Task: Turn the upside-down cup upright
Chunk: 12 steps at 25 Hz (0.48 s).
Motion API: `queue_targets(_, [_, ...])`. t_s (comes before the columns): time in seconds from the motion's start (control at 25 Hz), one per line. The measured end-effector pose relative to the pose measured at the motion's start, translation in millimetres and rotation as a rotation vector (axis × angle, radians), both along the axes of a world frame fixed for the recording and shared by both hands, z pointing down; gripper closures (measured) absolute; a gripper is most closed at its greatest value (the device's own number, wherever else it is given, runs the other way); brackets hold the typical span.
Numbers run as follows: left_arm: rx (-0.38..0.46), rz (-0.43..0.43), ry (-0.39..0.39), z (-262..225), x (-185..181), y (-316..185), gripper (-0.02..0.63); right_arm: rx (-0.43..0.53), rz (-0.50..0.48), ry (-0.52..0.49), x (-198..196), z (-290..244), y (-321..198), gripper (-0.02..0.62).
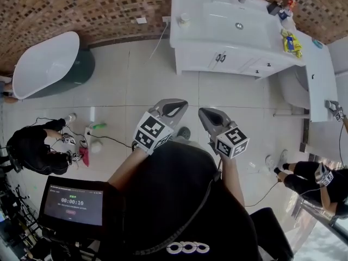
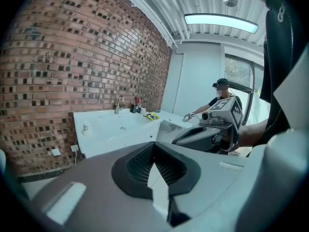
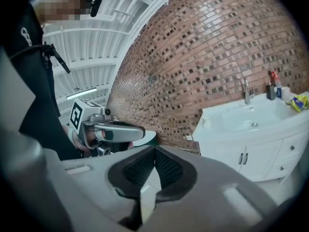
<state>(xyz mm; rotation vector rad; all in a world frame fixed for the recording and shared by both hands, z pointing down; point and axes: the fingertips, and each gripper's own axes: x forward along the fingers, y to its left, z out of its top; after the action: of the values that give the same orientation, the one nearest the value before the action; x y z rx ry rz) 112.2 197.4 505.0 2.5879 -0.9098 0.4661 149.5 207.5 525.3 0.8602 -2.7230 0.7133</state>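
A small white cup (image 1: 184, 19) stands on the left corner of the white vanity (image 1: 228, 56), far ahead of me; it is too small to tell which way up it is. The left gripper view shows the cup (image 2: 87, 128) left of the basin, and the right gripper view shows the cup (image 3: 206, 122) at the counter's near end. My left gripper (image 1: 178, 104) and right gripper (image 1: 203, 113) hover side by side over the tiled floor, well short of the vanity. Both have their jaw tips meeting, with nothing between them.
A white bathtub (image 1: 43, 64) stands at the far left by the brick wall. One person (image 1: 32, 145) crouches at the left, another (image 1: 310, 175) at the right. Cables cross the floor. Bottles (image 1: 283, 7) and a yellow cloth (image 1: 291, 42) lie by the basin. A monitor (image 1: 73, 206) sits low left.
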Motion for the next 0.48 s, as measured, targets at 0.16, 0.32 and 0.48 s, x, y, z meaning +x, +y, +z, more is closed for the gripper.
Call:
queue_targets(0.16, [0.003,0.055,0.0,0,0,7,0.595,0.011,0.062,-0.004,3,-2,-6,0.603])
queue_targets(0.32, [-0.004,0.065,0.003,-8,-23,2,0.595,0.003,0.097,-0.009,-15,-15,-19,0.603])
queue_targets(0.48, [-0.026,0.081,0.027,-13,-44,-8,0.595,0.005,0.12,0.024,-37,-24,-25,0.603])
